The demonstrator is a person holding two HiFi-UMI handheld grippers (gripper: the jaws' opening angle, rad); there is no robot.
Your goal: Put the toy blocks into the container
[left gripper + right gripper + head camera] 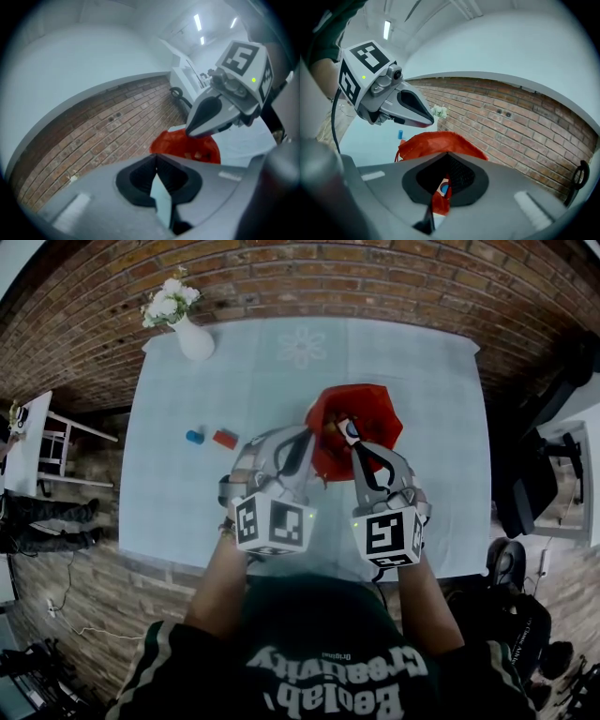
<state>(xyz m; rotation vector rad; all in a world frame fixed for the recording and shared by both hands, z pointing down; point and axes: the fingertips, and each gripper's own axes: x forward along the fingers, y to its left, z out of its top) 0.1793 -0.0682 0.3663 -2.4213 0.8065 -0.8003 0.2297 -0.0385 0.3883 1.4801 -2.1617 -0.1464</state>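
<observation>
Pale tablecloth (187,493), brick wall (375,277) behind, red container (375,409), left gripper (156,159) and right gripper (446,161) both closed

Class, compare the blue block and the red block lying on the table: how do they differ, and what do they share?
The blue block looks small and rounded; the red block is wider and boxy. The blue block lies farther from the red container, the red block nearer. Both rest on the table, outside the red container.

a room dressed like a home but lit like a lab: brick wall (281,277), cloth-covered table (187,493), flower vase (195,339), loose floor cables (66,601), ceiling strip lights (198,22).
</observation>
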